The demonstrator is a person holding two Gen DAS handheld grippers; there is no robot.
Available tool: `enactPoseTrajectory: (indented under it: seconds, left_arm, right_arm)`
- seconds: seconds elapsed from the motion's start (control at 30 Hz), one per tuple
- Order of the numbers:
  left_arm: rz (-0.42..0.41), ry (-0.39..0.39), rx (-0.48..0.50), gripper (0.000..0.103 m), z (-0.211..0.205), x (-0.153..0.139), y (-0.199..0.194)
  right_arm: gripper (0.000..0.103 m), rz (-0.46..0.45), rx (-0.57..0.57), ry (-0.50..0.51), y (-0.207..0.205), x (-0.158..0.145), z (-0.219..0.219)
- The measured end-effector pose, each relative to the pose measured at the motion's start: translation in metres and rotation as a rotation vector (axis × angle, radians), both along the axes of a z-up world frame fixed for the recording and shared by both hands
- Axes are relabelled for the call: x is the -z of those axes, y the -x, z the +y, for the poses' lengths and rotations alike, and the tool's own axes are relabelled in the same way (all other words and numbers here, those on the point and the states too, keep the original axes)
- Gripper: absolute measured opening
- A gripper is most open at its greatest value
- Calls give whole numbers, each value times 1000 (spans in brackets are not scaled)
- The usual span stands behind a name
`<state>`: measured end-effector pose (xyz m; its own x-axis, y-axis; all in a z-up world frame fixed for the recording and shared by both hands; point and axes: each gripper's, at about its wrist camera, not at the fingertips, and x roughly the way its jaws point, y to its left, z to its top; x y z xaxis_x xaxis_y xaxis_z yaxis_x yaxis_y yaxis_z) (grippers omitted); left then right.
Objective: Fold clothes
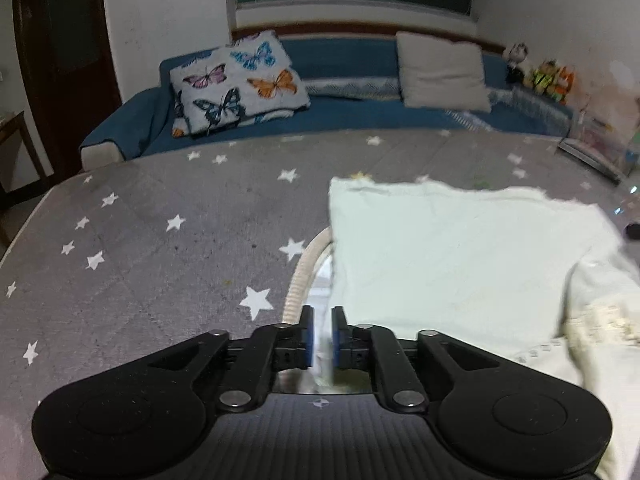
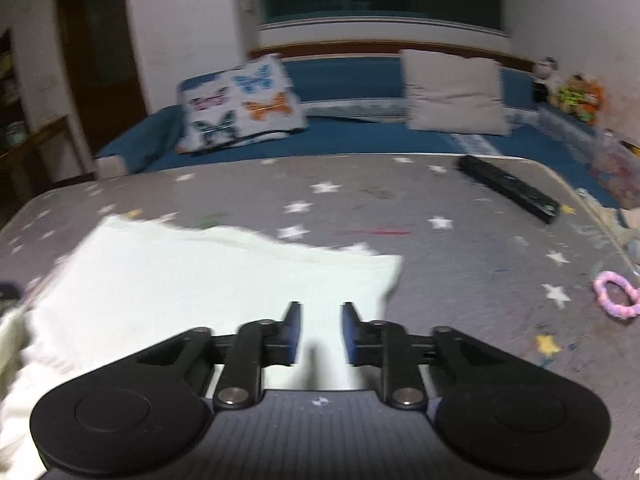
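The white cloth [image 1: 440, 264] is soft and floppy – left tool [image 1: 322, 320] pinches its edge, right tool [image 2: 321, 316] half-open over it.

Right gripper [image 2: 320, 330] over a white garment [image 2: 192, 280] on a star-patterned table [image 2: 460, 248].
Its jaws stand apart above the cloth's near right corner; a pink ring [image 2: 616, 300] lies near the table's right edge, a black bar [image 2: 508, 188] toward the far right corner.
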<state>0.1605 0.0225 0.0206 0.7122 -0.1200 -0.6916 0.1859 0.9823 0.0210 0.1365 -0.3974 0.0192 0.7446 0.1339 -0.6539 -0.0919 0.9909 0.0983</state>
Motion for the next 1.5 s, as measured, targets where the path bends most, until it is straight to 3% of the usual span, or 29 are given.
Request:
enactPoseTrajectory:
  seconds: [0.07,0.33,0.5,0.57,0.63,0.7,0.77,0.87,1.07,1.27,1.5]
  left_arm:
    - [-21,16,15,42,0,-8,11]
    - [-44,52,112,54,-11,-15,58]
    - [-34,34,145,56,-18,-2,75]
    - [-26,29,146,56,-20,4,78]
    - [-24,16,141,55,-20,10,79]
    - [-12,21,129,43,-17,14,80]
    - [1,34,115,25,-13,17,80]
    - [-10,64,88,10,-4,12,84]
    - [-70,110,28,6,16,-5,107]
    - [-97,149,-36,5,42,-15,141]
    - [-60,191,-93,6,67,-8,181]
  right_arm:
    - [28,4,-66,-14,10,-5,17]
    - [47,33,-291,-32,30,-8,95]
    - [49,72,-336,15,33,9,128]
    - [43,85,-329,35,36,15,132]
    - [23,93,-313,34,43,18,131]
    - [12,88,-296,26,49,17,126]
    - [11,52,-280,18,61,9,121]
    - [10,-14,-253,2,82,-8,109]
    - [10,-113,-183,-42,139,-36,73]
    - [10,-144,-113,-64,209,-47,38]
    - [13,-31,-64,-43,261,-31,17]
